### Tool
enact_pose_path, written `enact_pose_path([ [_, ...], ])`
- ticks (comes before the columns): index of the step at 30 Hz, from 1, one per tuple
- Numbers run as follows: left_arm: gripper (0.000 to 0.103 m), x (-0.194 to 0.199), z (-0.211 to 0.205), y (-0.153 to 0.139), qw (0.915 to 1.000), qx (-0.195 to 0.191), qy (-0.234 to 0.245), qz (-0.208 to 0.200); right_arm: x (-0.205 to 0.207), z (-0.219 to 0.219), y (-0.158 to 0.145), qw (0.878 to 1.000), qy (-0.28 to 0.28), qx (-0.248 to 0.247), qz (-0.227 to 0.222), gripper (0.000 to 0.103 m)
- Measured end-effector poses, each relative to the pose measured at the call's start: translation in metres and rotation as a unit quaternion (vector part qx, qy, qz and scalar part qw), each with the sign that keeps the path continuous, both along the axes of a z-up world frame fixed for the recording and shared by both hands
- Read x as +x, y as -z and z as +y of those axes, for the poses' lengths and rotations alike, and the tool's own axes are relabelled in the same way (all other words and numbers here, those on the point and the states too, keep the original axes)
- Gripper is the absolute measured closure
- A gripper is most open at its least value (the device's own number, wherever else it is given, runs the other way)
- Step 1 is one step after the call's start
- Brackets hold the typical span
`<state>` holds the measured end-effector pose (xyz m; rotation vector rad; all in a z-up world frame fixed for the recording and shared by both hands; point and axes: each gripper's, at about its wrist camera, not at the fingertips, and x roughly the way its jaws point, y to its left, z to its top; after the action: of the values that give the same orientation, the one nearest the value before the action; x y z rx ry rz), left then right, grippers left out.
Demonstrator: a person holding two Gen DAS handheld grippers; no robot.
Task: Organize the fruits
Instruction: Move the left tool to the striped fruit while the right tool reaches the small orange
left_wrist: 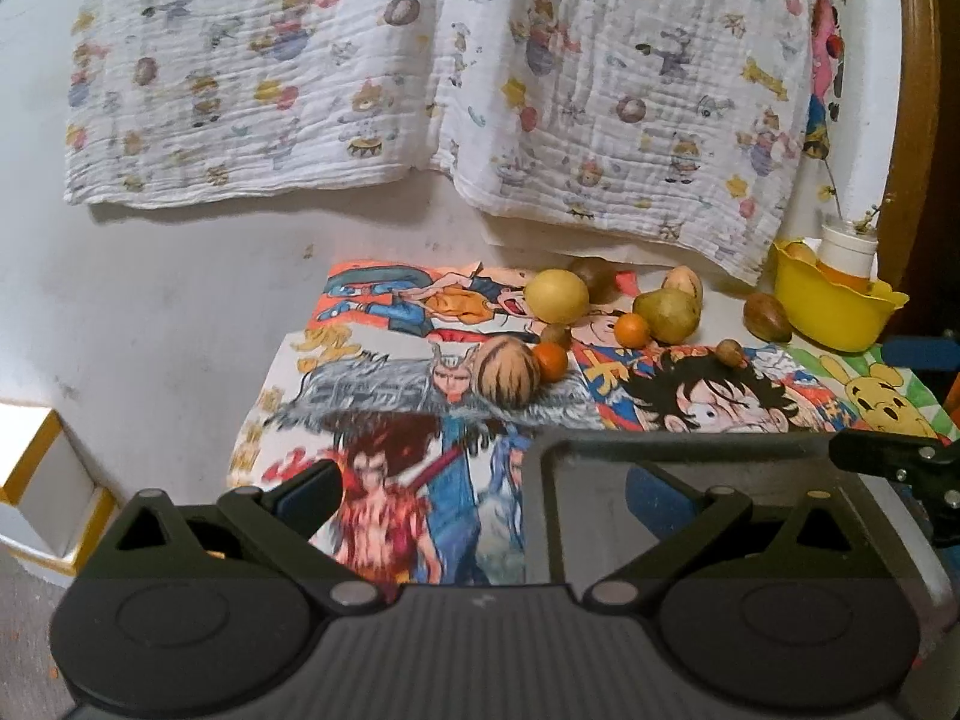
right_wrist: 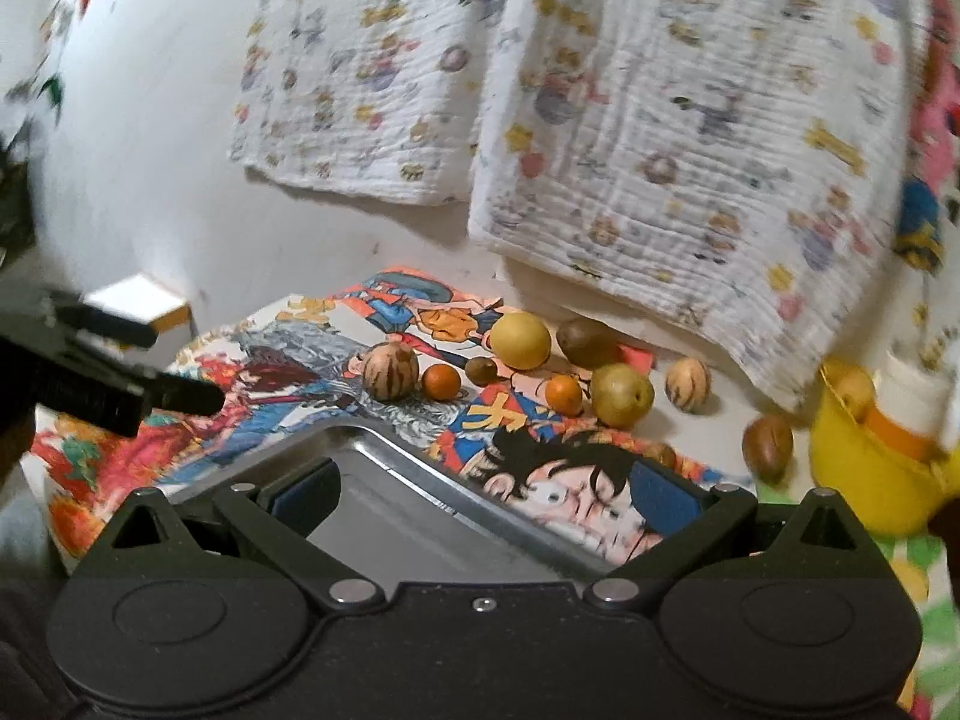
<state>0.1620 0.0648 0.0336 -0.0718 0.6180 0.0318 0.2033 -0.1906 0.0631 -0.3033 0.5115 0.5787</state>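
Several fruits lie on a cartoon-print cloth [left_wrist: 372, 384]: a yellow round fruit [left_wrist: 557, 296], a green pear [left_wrist: 666, 315], two small oranges [left_wrist: 550, 360] [left_wrist: 632, 329], a striped brown fruit [left_wrist: 505, 372] and brown ones [left_wrist: 765, 315]. A metal tray [left_wrist: 690, 480] sits in front of them, also seen as the tray [right_wrist: 384, 516] in the right wrist view. My left gripper [left_wrist: 486, 492] is open over the cloth and tray edge. My right gripper [right_wrist: 486, 492] is open above the tray, fruits [right_wrist: 519, 340] beyond it. Both hold nothing.
A yellow bowl [left_wrist: 831, 306] holding fruit and a white cup stands at the right. A patterned white cloth [left_wrist: 420, 72] hangs on the wall behind. A white and yellow box [left_wrist: 42, 480] sits at the left. The other gripper [right_wrist: 108, 384] shows at the left of the right wrist view.
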Motion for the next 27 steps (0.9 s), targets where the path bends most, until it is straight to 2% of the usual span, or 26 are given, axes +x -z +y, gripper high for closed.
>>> enact_pose_path([
  [9,0.0,0.055,0.006,0.008,0.9988,0.026,0.036,0.023,0.067,0.014,0.009,0.993,-0.074,-0.088,0.001,0.001],
  [16,0.0,0.091,0.005,0.019,0.9972,0.027,0.056,0.042,0.114,0.035,0.028,0.99,-0.1,-0.102,0.018,0.003],
  [20,0.002,0.11,0.003,0.025,0.9958,0.033,0.068,0.052,0.137,0.051,0.04,0.986,-0.103,-0.133,0.009,0.009],
  [24,0.004,0.127,0.001,0.032,0.9951,0.037,0.078,0.049,0.165,0.06,0.056,0.983,-0.098,-0.153,0.018,0.016],
  [27,0.01,0.138,-0.003,0.04,0.9942,0.038,0.084,0.055,0.181,0.065,0.068,0.983,-0.091,-0.158,0.031,0.021],
])
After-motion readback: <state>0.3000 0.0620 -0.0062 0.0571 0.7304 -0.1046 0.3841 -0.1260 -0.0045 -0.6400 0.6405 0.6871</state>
